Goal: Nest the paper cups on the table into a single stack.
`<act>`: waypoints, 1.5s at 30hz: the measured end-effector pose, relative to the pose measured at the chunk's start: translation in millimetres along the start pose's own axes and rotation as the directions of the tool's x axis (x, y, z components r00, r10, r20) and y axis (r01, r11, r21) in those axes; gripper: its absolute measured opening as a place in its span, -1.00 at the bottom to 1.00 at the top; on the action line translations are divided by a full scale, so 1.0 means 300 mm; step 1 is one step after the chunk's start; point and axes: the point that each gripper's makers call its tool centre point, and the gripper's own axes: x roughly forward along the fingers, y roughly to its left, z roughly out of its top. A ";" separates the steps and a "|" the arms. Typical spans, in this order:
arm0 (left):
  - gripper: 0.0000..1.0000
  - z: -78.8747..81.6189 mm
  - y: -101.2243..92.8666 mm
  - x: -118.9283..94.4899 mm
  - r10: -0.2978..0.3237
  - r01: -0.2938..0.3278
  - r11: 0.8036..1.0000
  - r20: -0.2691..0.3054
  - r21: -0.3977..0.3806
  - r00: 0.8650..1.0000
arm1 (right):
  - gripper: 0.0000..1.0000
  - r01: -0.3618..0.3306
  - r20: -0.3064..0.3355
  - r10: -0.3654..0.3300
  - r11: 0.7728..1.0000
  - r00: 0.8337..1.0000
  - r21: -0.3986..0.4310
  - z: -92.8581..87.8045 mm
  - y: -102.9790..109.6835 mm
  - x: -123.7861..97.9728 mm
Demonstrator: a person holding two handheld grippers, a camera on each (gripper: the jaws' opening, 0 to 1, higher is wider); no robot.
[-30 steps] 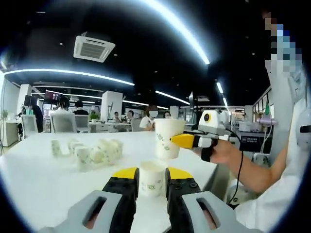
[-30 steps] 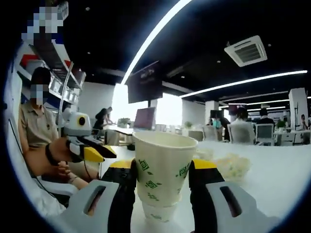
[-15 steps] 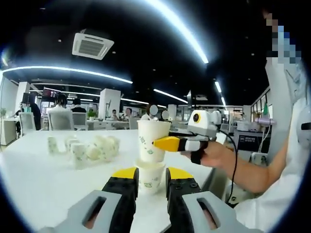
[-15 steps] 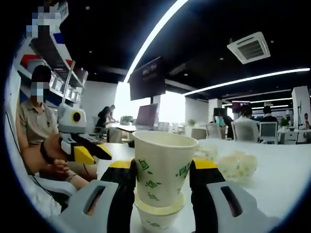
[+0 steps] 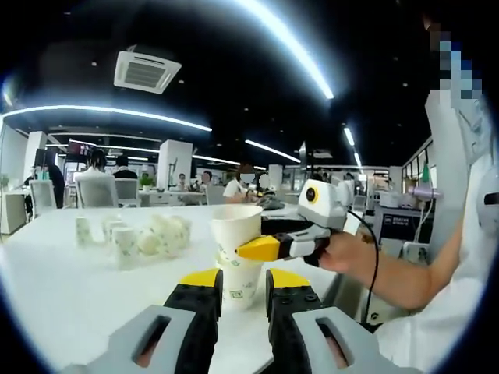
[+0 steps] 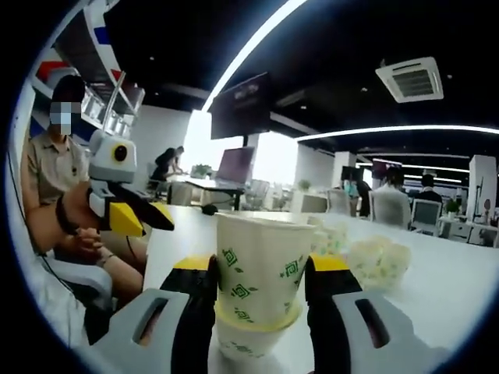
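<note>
My right hand-held gripper [image 6: 259, 292] is clenched on the upper cup [image 6: 257, 269], which sits part-way inside the lower cup [image 6: 248, 336]. My left hand-held gripper [image 5: 238, 284] grasps that lower cup [image 5: 238, 287] upright on the white tabletop [image 5: 70, 288]. Farther off on the tabletop lies a cluster of loose cups [image 5: 140, 238], some upright, some tipped over.

Open room: bare table [image 5: 62, 280] left of the nested cups [image 5: 236, 257].
Obstruction: loose cups [image 5: 136, 238] clustered farther back, well apart.
Right side: right gripper [image 5: 261, 248] blocks approach at upper cup.
</note>
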 end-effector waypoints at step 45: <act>-0.52 -0.031 0.034 0.001 0.025 -0.025 1.000 -0.013 -0.017 1.000 | 0.30 0.024 0.010 -0.025 0.996 1.000 0.082 -0.021 0.019 -0.074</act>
